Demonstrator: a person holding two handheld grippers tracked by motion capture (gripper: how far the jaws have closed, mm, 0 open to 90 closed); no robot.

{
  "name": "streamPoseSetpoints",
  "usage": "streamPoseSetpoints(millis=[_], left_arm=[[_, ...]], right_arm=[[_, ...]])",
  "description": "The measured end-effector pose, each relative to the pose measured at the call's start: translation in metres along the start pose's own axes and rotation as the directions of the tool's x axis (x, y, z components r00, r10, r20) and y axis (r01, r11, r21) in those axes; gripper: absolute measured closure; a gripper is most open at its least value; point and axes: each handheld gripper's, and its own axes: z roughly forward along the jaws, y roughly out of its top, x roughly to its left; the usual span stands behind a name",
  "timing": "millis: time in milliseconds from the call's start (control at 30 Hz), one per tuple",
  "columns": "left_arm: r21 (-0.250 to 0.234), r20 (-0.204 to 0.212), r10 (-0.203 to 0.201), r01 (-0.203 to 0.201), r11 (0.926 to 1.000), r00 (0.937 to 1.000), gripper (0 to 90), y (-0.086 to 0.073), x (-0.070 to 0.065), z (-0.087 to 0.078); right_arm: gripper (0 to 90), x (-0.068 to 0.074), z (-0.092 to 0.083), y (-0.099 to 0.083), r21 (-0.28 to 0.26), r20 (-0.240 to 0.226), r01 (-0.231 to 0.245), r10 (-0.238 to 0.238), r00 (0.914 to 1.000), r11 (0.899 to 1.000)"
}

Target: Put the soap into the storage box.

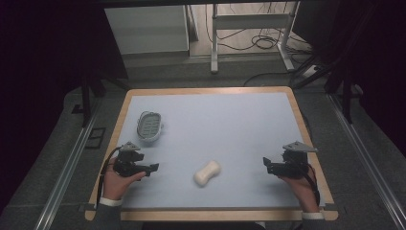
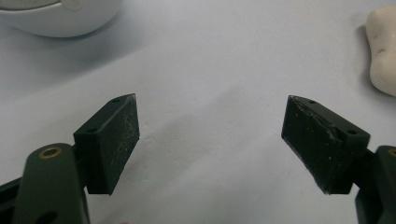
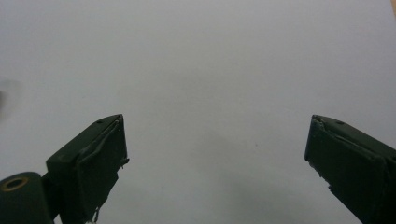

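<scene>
A pale blue table (image 1: 230, 120) carries a white soap bar (image 1: 207, 173) near its front edge, with a soap dish (image 1: 149, 125) beyond it to the left. The left gripper (image 1: 152, 167) and right gripper (image 1: 266, 164) flank the soap, jaws spread wide, holding nothing. Work looks about to begin; next, one gripper should likely close on the soap. The dish is cut off in the left gripper view.

I work in a lab-like recording room: my wood-edged table with its pale blue mat (image 1: 230, 110) stands between dark curtains, grey carpet, metal floor rails (image 1: 67, 167), a white metal frame (image 1: 249, 21) and loose black cables (image 1: 261, 43)
</scene>
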Motion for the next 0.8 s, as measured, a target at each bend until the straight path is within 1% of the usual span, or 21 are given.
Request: streamPoseSetpoints(millis=[67,133,200,267,300,333,367,433,633,800], left_arm=[[-0.012,-0.004,-0.003,0.002,0.9999,1.0000,19.7,-0.0016,0.0006,-0.0004],[-0.027,-0.010,-0.022,0.021,0.9994,0.9997,20.8,-0.0035,0.0024,-0.0006],[-0.015,-0.009,-0.023,0.022,0.9996,0.9997,20.7,-0.0060,0.0031,-0.0001],[-0.015,-0.009,-0.023,0.023,0.9996,0.9997,20.7,-0.0067,0.0034,-0.0006],[-0.014,-0.011,-0.028,0.028,0.9995,0.9996,20.7,-0.0070,0.0030,-0.0012],[-0.016,-0.013,-0.025,0.025,0.9996,0.9996,20.7,-0.0072,0.0032,-0.0020],[-0.019,-0.015,-0.028,0.027,0.9994,0.9995,20.9,-0.0075,0.0030,-0.0032],[-0.020,-0.020,-0.029,0.028,0.9994,0.9994,21.0,-0.0076,0.0029,-0.0037],[-0.019,-0.022,-0.026,0.025,0.9995,0.9994,21.2,-0.0071,0.0011,-0.0047],[-0.015,-0.024,-0.014,0.014,0.9998,0.9996,21.5,-0.0070,0.0012,-0.0044]], right_arm=[[5.8,-0.0007,0.0004,0.0004,0.002,0.001,0.001,-0.001,1.0000,1.000],[5.8,-0.0036,0.0032,0.0015,0.014,0.013,0.009,-0.009,0.9999,1.000],[5.8,-0.0052,0.0051,0.0015,0.016,0.010,0.006,-0.006,0.9999,1.000],[5.8,-0.0055,0.0055,0.0016,0.018,0.008,0.004,-0.004,1.0000,1.000],[6.5,-0.0053,0.0064,0.0016,0.021,-0.002,0.009,-0.009,1.0000,1.000],[6.5,-0.0053,0.0064,0.0016,0.021,-0.002,0.009,-0.009,1.0000,1.000],[6.9,-0.0047,0.0058,0.0015,0.025,-0.027,0.007,-0.006,0.9996,1.000],[7.2,-0.0044,0.0046,0.0013,0.027,-0.038,0.008,-0.007,0.9993,1.000],[7.7,-0.0077,0.0023,-0.0008,0.024,-0.036,-0.002,0.003,0.9993,1.000],[8.4,-0.0085,0.0016,-0.0015,0.020,-0.035,0.000,0.000,0.9994,1.000]])
